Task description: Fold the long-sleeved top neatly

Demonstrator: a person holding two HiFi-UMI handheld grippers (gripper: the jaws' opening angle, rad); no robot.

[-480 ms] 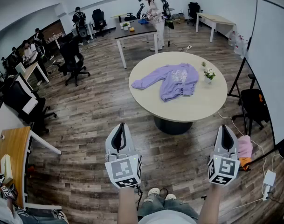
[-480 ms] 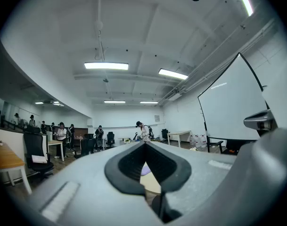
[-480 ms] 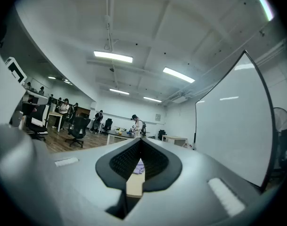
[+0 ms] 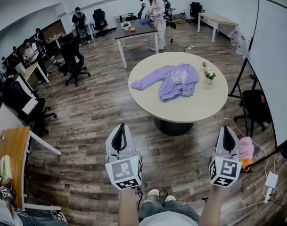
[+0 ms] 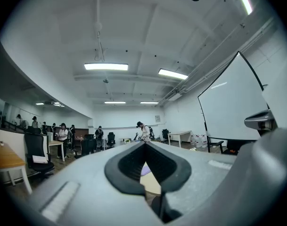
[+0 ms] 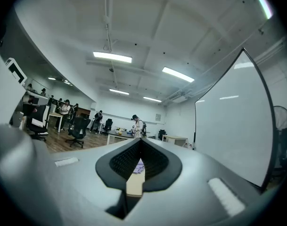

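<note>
Approach the far round surface (image 4: 195,109) with left hand-held gripper (image 4: 119,126) and right hand-held gripper (image 4: 226,128), both clenched empty, then spread the rumpled purple top (image 4: 171,80) flat before folding.

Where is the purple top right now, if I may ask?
Head view: the purple top lies on the round table, just left of the small plant.

Head view looks steeply down — level gripper views share the purple top (image 4: 174,81).
</note>
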